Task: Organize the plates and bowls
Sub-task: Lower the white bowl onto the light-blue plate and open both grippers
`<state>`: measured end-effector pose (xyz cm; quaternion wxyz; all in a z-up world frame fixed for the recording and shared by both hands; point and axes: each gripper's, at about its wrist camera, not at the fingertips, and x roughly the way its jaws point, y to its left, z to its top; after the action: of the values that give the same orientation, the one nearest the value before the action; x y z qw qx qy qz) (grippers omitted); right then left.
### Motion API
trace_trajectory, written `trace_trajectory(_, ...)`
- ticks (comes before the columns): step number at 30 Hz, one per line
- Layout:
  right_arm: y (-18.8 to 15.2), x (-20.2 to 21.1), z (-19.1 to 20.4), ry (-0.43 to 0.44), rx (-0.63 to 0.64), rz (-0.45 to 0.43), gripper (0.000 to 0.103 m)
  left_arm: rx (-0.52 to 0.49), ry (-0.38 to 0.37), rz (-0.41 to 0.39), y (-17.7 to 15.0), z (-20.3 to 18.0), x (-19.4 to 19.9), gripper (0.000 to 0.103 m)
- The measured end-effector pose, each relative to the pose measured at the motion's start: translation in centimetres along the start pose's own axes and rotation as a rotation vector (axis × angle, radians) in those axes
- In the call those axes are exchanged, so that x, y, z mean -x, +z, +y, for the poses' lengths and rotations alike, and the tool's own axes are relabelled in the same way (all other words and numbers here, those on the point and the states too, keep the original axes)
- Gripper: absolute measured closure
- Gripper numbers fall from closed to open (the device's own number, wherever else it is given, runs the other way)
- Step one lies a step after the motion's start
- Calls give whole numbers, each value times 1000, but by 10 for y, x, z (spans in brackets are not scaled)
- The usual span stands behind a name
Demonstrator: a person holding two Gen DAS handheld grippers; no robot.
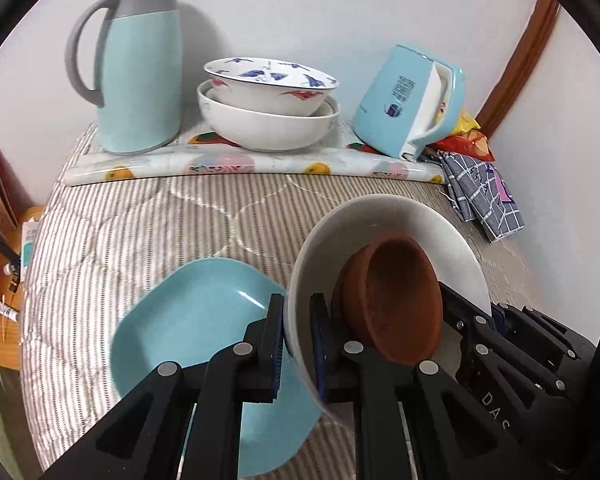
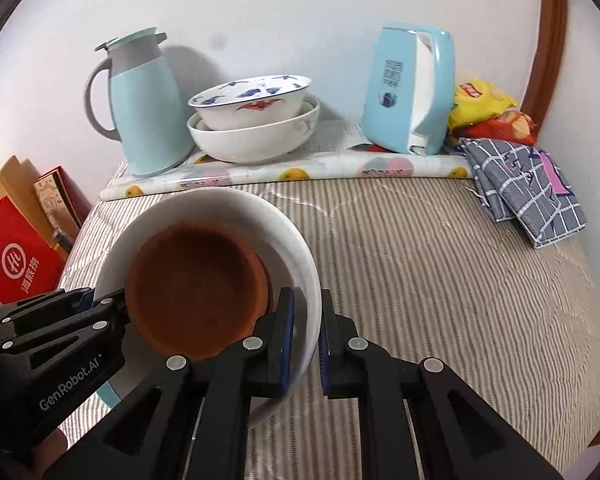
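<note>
While striped cloth (image 2: 440,280) lies bare at right of the right view, both grippers pinch opposite rims of the white bowl (image 2: 228,208): left gripper (image 1: 298,344), right gripper (image 2: 306,340). Inside sits a brown bowl (image 2: 198,288); a blue plate (image 1: 188,320) lies lower left.

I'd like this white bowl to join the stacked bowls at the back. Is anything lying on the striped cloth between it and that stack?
Nothing visible: the striped cloth between the white bowl and the stacked bowls lies bare. The thermos and kettle flank the stack.
</note>
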<state>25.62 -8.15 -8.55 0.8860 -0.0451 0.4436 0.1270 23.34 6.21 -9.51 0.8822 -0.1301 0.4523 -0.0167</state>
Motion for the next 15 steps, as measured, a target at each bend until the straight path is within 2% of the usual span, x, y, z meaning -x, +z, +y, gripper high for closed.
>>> trace_trajectory(15, -3, -2, 38, 37, 45, 3, 92, 41, 37, -13, -8, 34, 16, 90)
